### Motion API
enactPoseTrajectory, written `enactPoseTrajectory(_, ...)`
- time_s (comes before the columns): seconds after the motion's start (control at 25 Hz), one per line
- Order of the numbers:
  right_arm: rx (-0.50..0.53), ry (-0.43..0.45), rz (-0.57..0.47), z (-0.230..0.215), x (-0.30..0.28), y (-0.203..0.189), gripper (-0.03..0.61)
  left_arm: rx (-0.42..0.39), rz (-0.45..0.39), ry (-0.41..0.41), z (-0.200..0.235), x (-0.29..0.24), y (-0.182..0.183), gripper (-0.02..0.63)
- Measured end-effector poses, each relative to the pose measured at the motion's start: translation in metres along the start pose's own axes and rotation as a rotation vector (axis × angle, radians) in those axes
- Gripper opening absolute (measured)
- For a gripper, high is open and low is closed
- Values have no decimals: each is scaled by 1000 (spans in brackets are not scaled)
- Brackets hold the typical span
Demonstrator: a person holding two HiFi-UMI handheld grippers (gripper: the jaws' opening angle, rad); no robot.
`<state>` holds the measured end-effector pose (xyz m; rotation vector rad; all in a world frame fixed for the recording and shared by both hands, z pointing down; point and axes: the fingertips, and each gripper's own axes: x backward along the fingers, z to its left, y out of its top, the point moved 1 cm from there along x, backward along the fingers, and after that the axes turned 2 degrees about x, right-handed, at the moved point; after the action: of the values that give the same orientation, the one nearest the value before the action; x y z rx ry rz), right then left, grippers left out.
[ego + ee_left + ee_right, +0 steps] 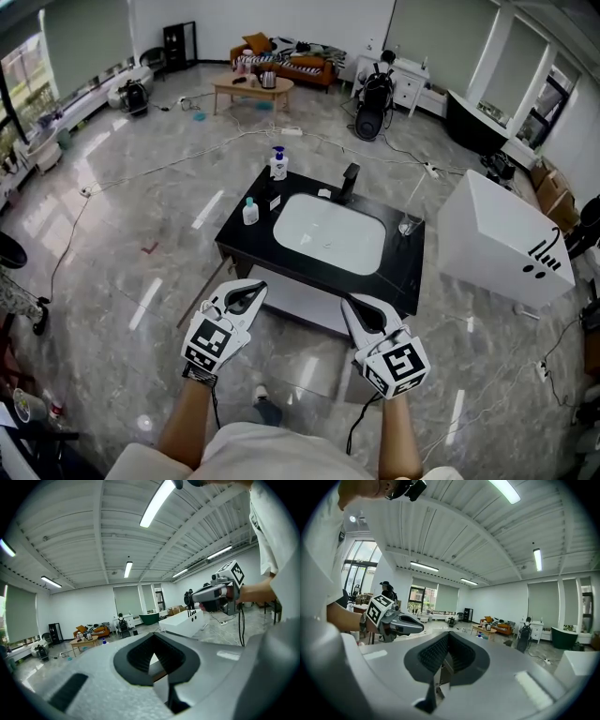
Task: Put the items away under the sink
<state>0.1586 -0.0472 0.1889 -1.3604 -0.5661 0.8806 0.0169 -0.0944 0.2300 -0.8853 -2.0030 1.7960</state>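
Note:
A black sink cabinet (246, 246) with a white basin (328, 232) and a black faucet (350, 180) stands on the floor ahead of me. On its left counter are a white pump bottle (277, 164), a small clear bottle with a teal cap (250, 211) and a small dark item (275, 202). A glass (409, 225) stands at the right end. My left gripper (258, 286) (153, 635) and right gripper (348, 301) (447, 633) hover side by side before the cabinet's near edge, both shut and holding nothing. The space under the sink is mostly hidden.
A white box (502, 242) lies on the floor right of the cabinet. Cables run across the marble floor (141, 216). Far back stand a wooden coffee table (251, 89), an orange sofa (286, 61) and a black bag (375, 108).

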Motion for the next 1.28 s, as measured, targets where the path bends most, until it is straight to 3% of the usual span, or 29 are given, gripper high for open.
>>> enactPoseTrajectory(0.68, -86, -50, 13, -48, -111, -15, 8, 25, 35, -15, 102, -47, -35, -2)
enactPoseTrajectory(1.28, -53, -61, 28, -50, -174, -10, 8, 55, 18, 63, 184, -54, -49, 8)
